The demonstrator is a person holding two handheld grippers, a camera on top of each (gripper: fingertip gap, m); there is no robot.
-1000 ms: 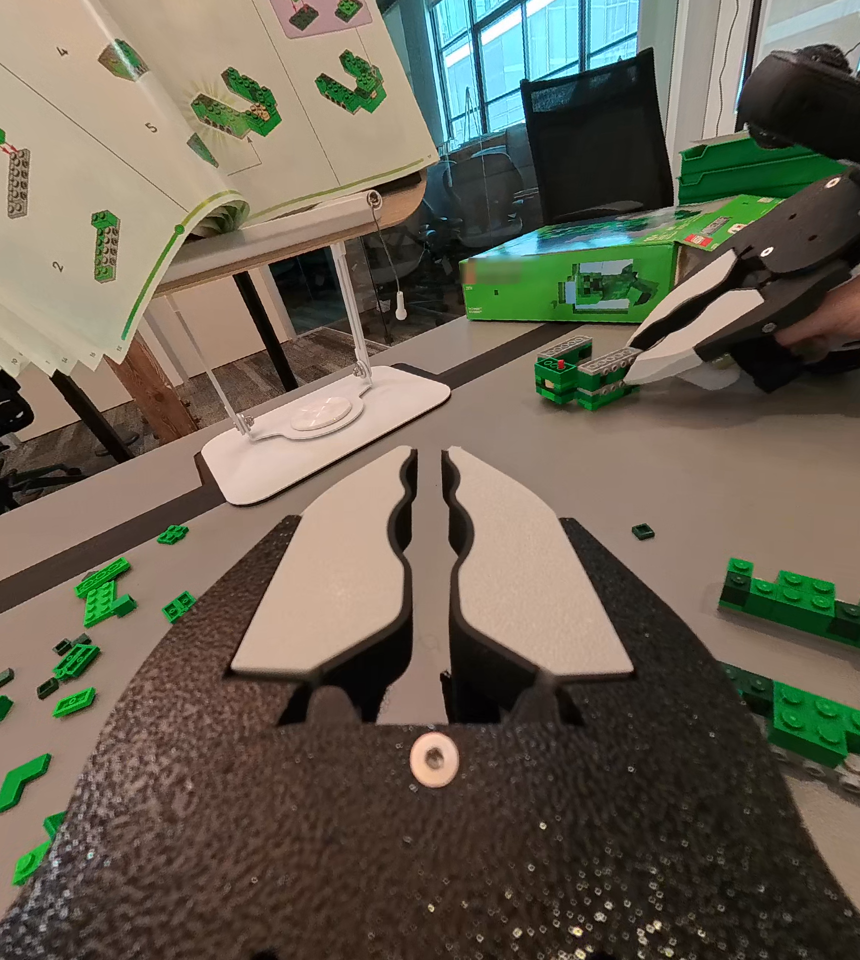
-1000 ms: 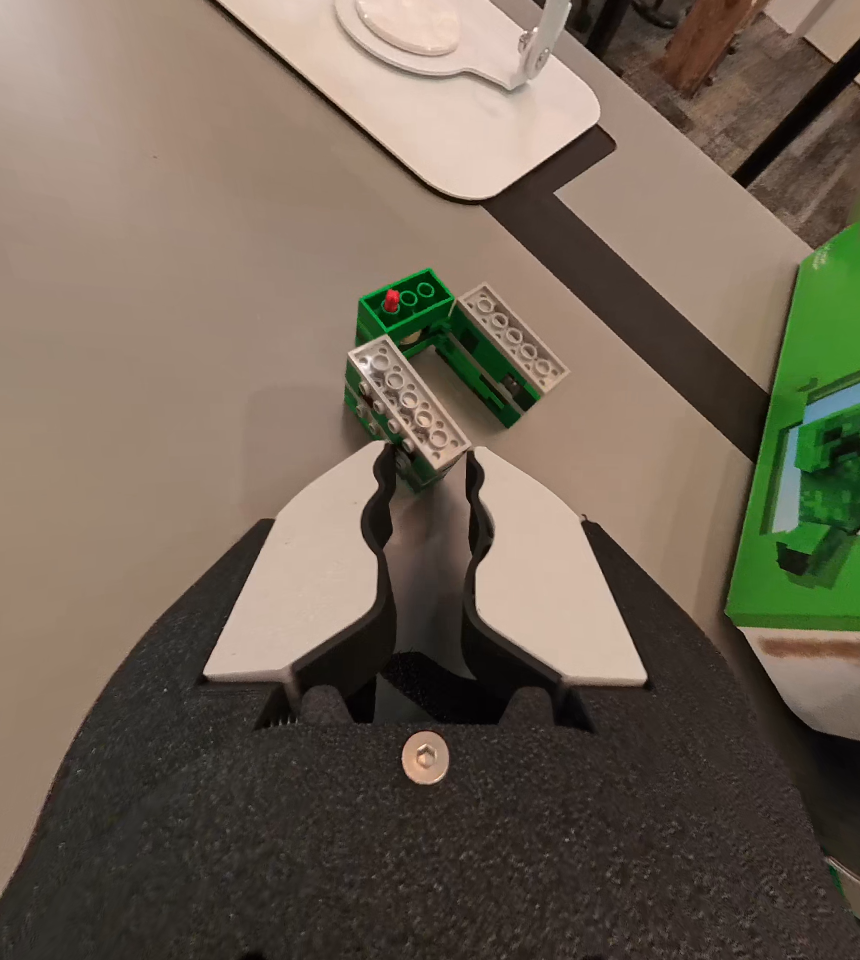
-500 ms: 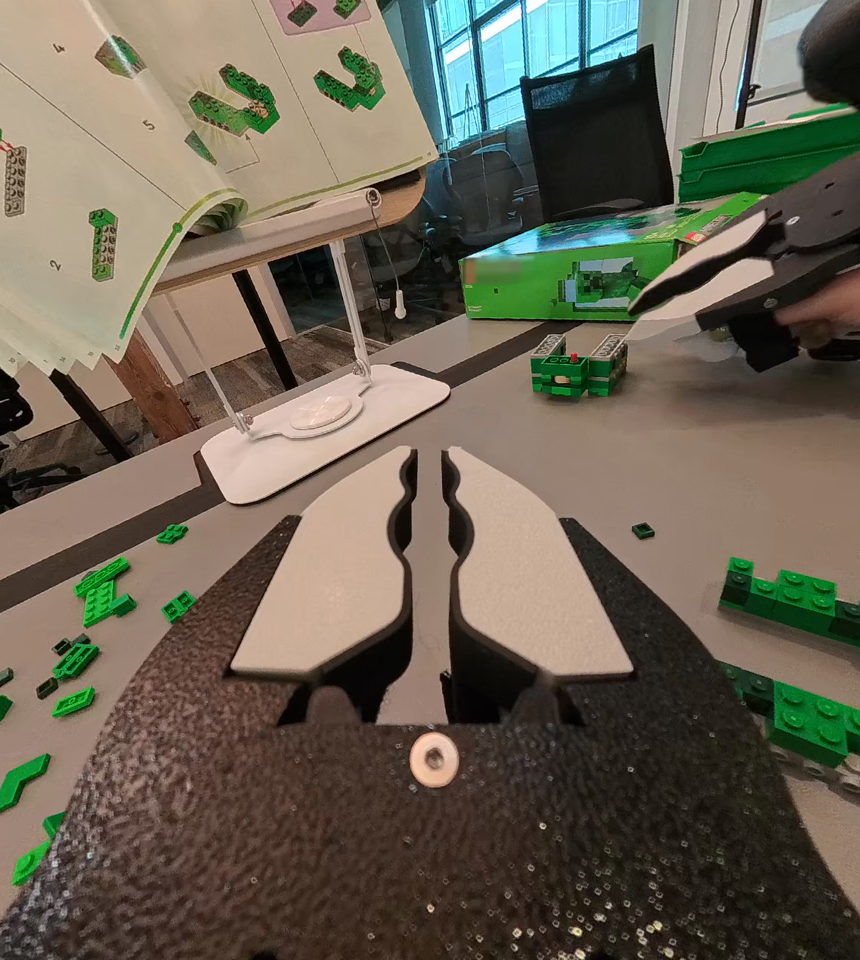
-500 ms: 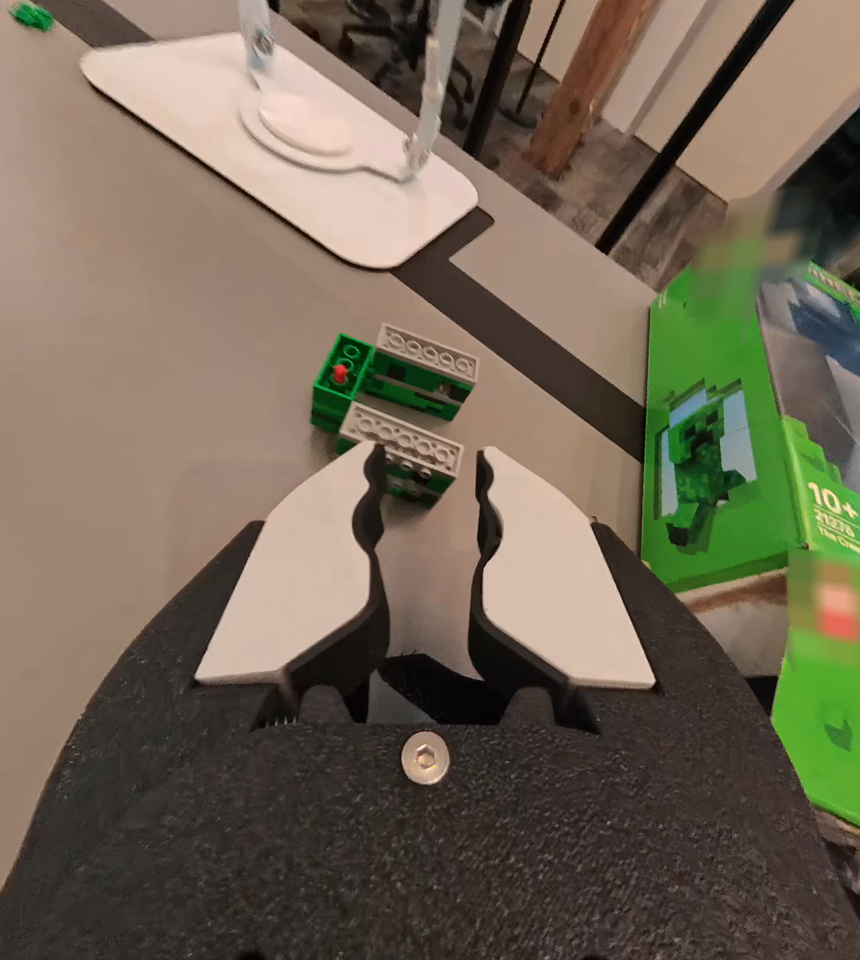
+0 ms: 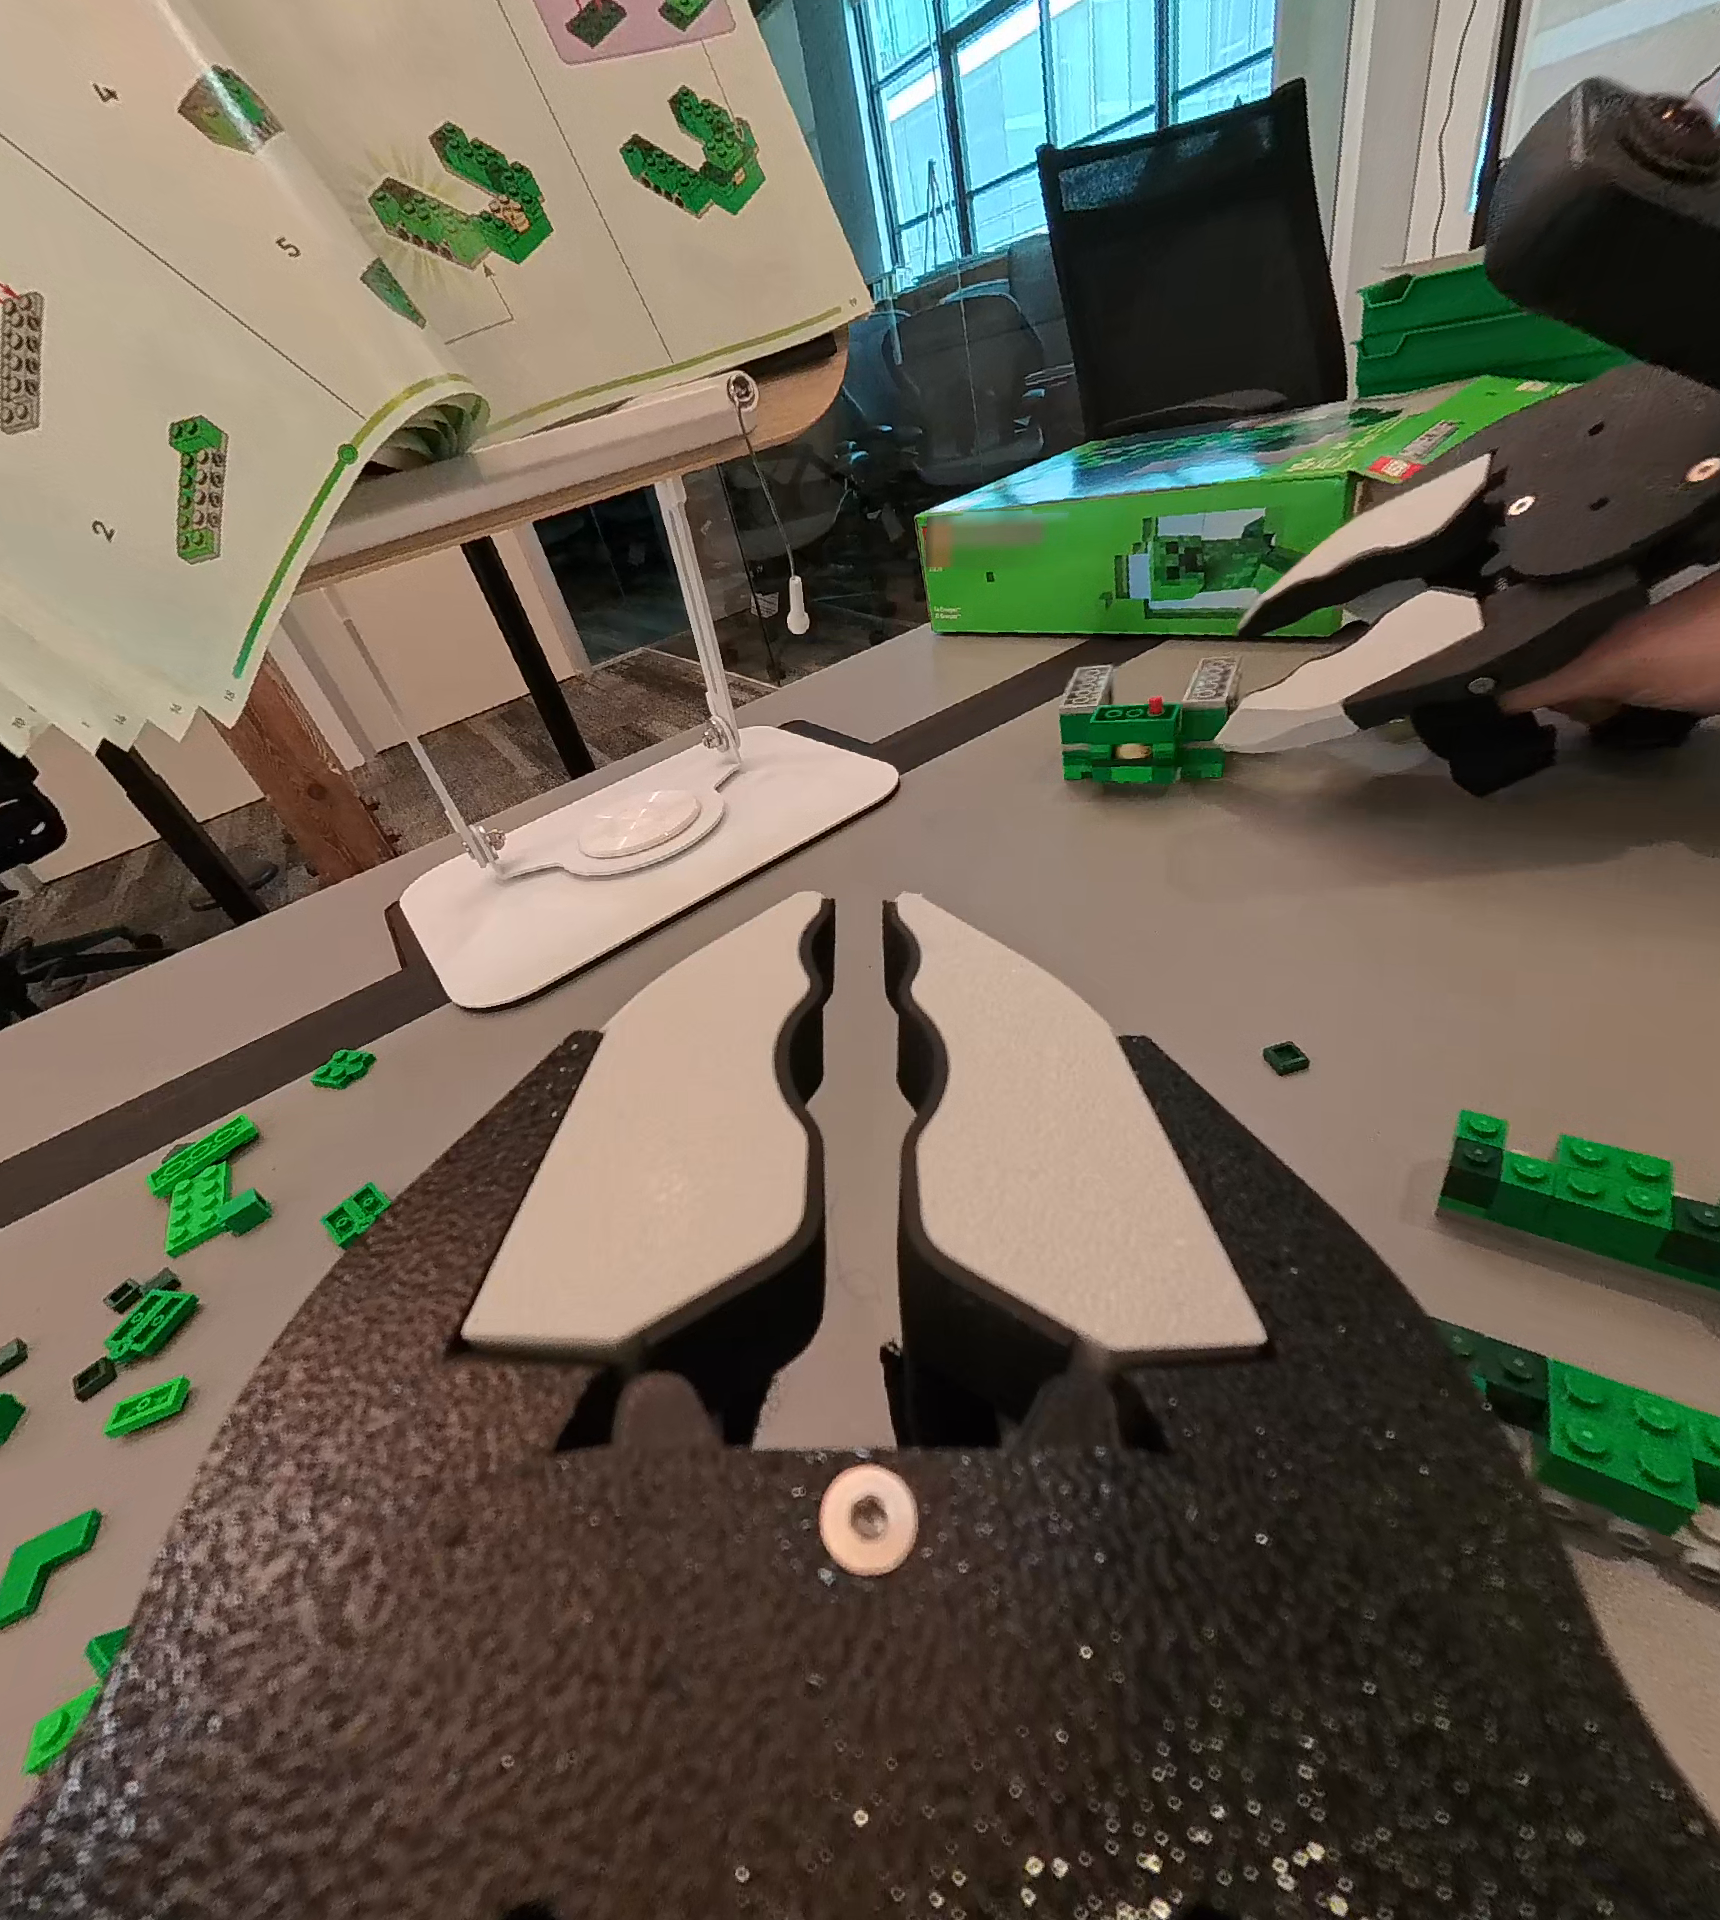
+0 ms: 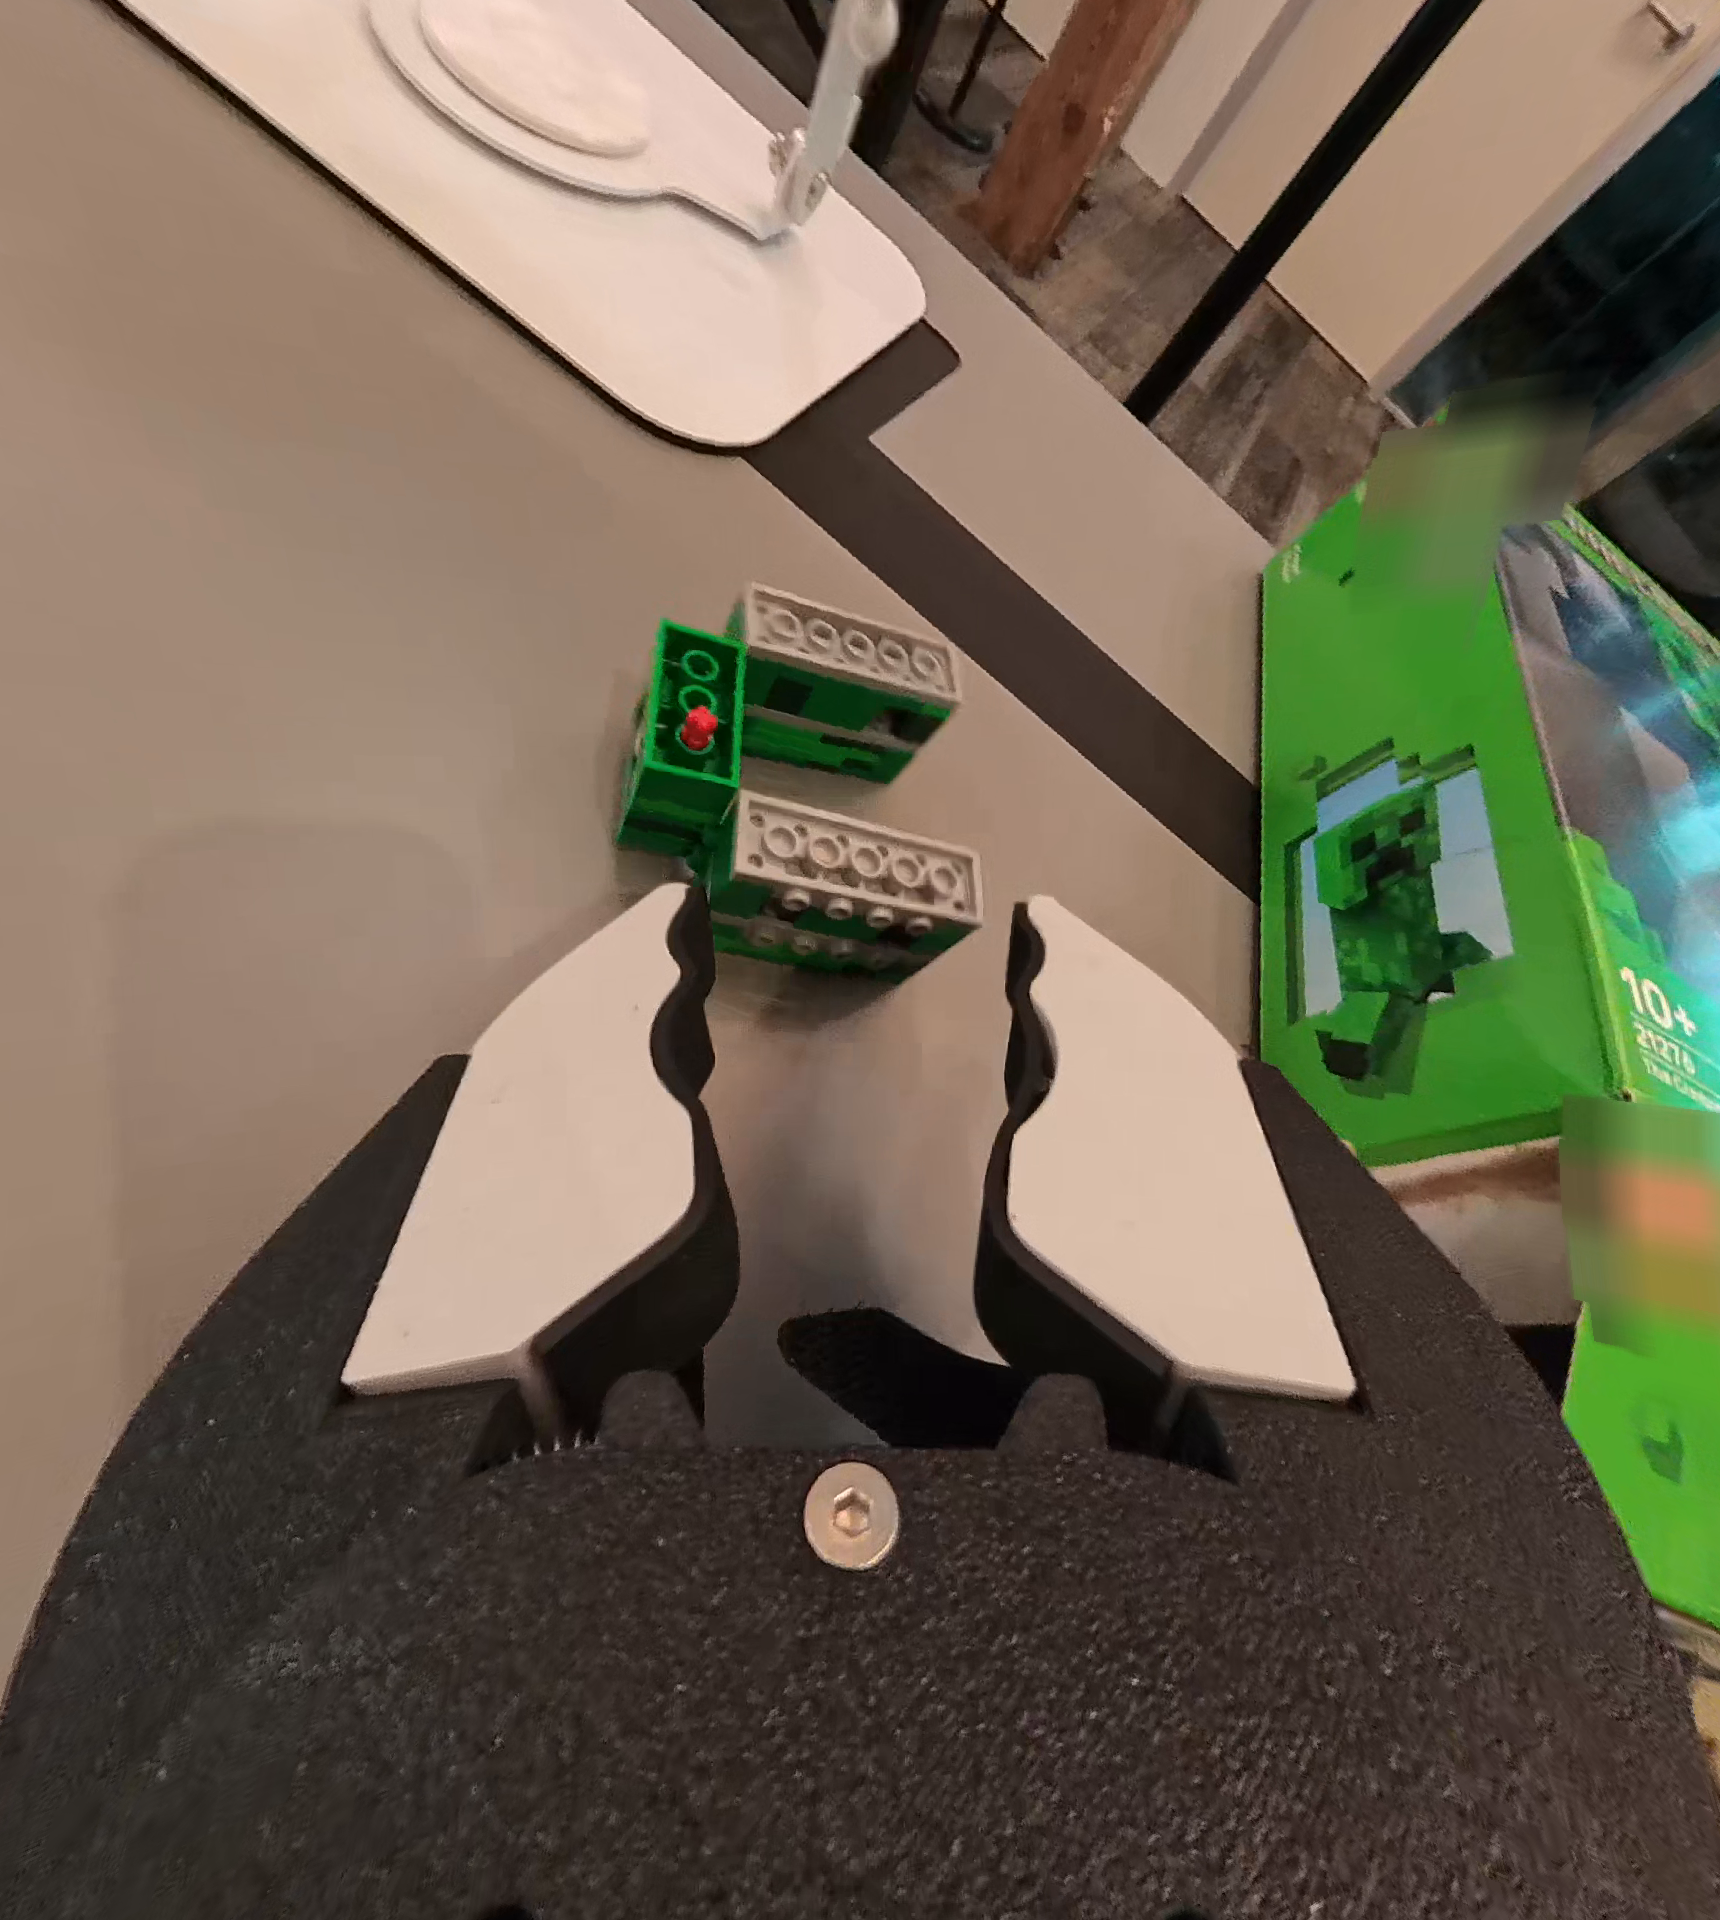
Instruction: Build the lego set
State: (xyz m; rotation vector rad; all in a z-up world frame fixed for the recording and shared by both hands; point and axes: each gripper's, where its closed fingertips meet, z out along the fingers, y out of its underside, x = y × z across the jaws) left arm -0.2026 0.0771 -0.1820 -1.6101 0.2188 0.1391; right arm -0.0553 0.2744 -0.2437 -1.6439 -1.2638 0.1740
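- The right gripper [image 6: 851, 920] has its fingers spread wide, empty, just short of the small brick assembly [image 6: 804, 790] on the worktop [image 6: 212, 623].
- The left gripper [image 5: 856, 914] hovers with fingers nearly together, holding nothing.
- The assembly looks light and rigid, yet likely to pop apart; gripping across its nearer grey-topped arm seems safest.
- Its underside and far wall are hidden.

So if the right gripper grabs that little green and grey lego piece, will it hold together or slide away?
The U-shaped lego assembly looks small and light, so a nudge from the open right gripper would probably slide it on the smooth table. Its bricks look rigid. The two grey-topped arms join only at one end, so squeezing across them might pop them apart.
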